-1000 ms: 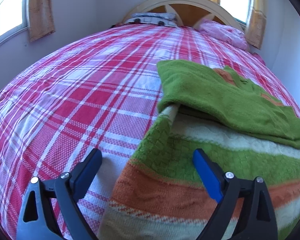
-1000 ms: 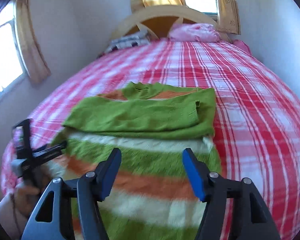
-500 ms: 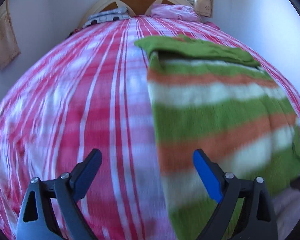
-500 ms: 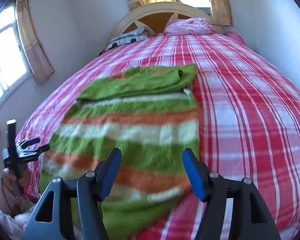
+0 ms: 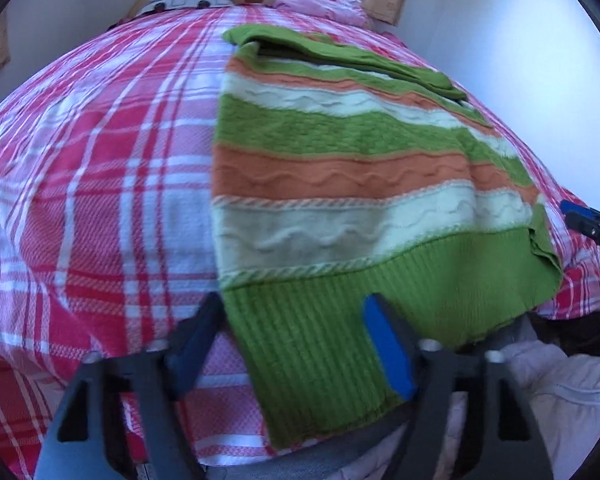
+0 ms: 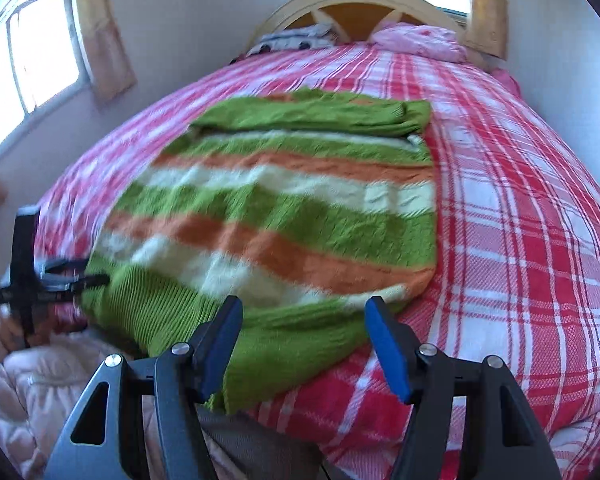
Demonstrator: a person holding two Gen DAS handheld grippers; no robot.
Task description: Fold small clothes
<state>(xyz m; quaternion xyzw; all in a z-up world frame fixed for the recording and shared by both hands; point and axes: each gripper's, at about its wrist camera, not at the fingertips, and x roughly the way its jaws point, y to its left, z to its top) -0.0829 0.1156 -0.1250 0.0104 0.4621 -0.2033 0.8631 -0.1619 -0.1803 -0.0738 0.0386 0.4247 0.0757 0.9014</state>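
Note:
A green, orange and cream striped sweater [image 5: 340, 168] lies flat on the bed, sleeves folded across its far end, ribbed green hem hanging over the near bed edge. It also shows in the right wrist view [image 6: 284, 216]. My left gripper [image 5: 296, 332] is open, low over the hem's left corner. My right gripper [image 6: 304, 332] is open over the hem's right part, holding nothing. The left gripper [image 6: 76, 276] shows at the left in the right wrist view; the right gripper [image 5: 580, 220] shows at the right edge in the left wrist view.
The bed has a red, pink and white plaid cover [image 5: 100, 184] [image 6: 520, 240]. A pink pillow [image 6: 420, 38] and a wooden headboard [image 6: 356, 4] stand at the far end. Windows with curtains [image 6: 100, 40] line the walls. Pale quilted clothing [image 5: 560, 400] is below the grippers.
Both grippers have pulled back from the folded sleeves toward the near bed edge and dropped to the sweater's hem. Both stayed open.

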